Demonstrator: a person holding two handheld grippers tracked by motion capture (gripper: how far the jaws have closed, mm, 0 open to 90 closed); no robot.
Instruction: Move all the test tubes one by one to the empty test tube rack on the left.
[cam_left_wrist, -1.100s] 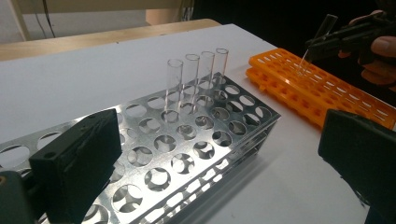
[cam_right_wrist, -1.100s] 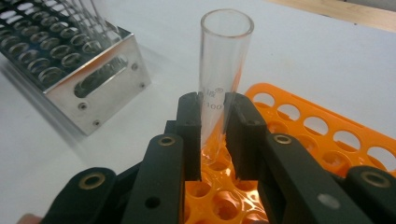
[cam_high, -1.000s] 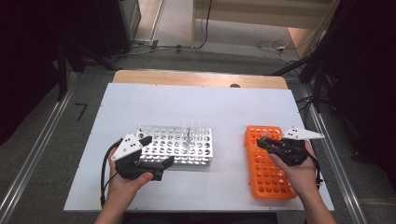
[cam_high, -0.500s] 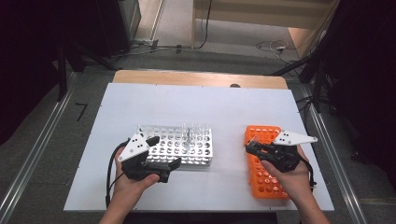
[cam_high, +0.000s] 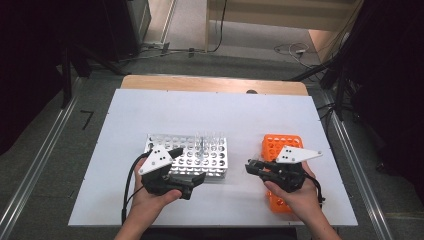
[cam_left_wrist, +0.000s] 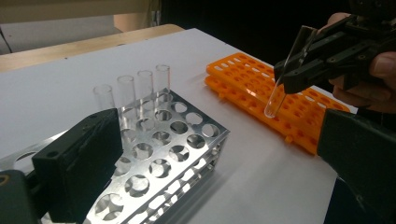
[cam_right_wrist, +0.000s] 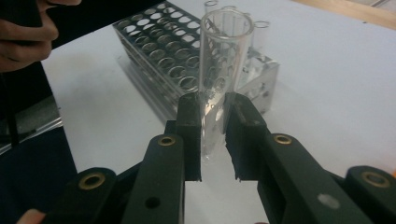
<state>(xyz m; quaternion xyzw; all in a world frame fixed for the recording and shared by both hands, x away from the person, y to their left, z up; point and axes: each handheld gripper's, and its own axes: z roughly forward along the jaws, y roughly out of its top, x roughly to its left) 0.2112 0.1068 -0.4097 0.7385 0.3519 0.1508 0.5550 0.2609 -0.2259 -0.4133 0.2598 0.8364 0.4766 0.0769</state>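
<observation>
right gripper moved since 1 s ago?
Yes. The right gripper, holding a test tube, shifted left off the orange rack toward the metal rack.

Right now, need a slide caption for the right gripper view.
Right tongs clamp a clear glass test tube, facing the perforated silver metal rack on the white table.

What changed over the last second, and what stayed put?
The right gripper, shut on a clear test tube, moved left off the orange rack toward the metal rack. The left gripper slid a little right along the metal rack's front. Both racks and the four tubes standing in the metal one kept their places.
</observation>
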